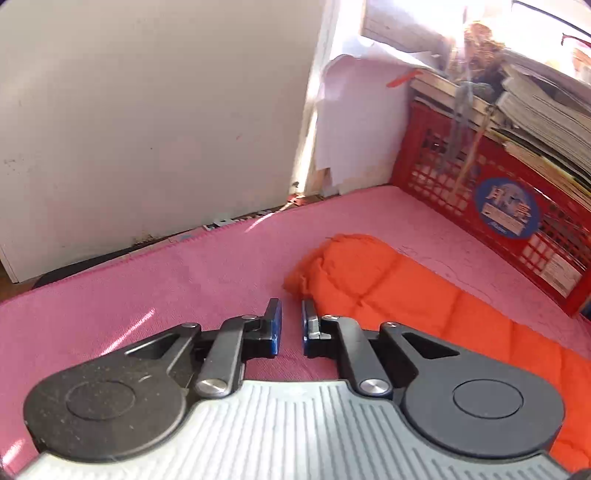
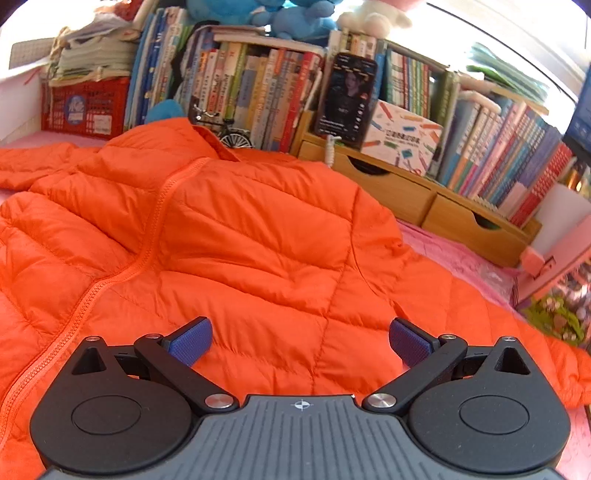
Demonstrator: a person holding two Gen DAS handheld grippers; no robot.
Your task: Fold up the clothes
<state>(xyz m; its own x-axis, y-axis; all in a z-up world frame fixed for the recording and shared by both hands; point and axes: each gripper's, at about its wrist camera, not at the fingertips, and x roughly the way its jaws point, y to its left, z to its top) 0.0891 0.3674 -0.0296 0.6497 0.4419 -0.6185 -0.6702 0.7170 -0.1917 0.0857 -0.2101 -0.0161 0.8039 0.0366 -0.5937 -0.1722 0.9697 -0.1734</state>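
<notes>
The left tool (image 1: 291,325) has its two blue-padded fingers drawn close, a narrow slit between them and nothing pinched there; it hovers over the pink mat (image 1: 147,288) that covers the bench, its tips just beside the cuff end of an orange sleeve (image 1: 388,280). That sleeve lies flat on the mat and runs away to the right of the left wrist view, toward a red plastic crate (image 1: 491,192) stacked with books and papers. Beyond the mat's far edge stands a white panel (image 1: 147,110) with scuffs on it. The right tool (image 2: 300,341) is spread wide, its blue pads (image 2: 192,341) far apart and gripping nothing, poised low over the body of the orange puffer jacket (image 2: 258,229). The jacket lies spread across the pink mat (image 2: 461,254), front side up, with its closed zipper (image 2: 147,236) curving from the collar down to the lower left of the right wrist view; one sleeve reaches out to the left and the other trails off to the lower right. Behind the jacket sit a small model bicycle (image 2: 229,133), a wooden drawer unit (image 2: 417,192) with a phone (image 2: 345,98) propped on it, and long rows of books (image 2: 258,85), with plush toys (image 2: 288,14) on top.
</notes>
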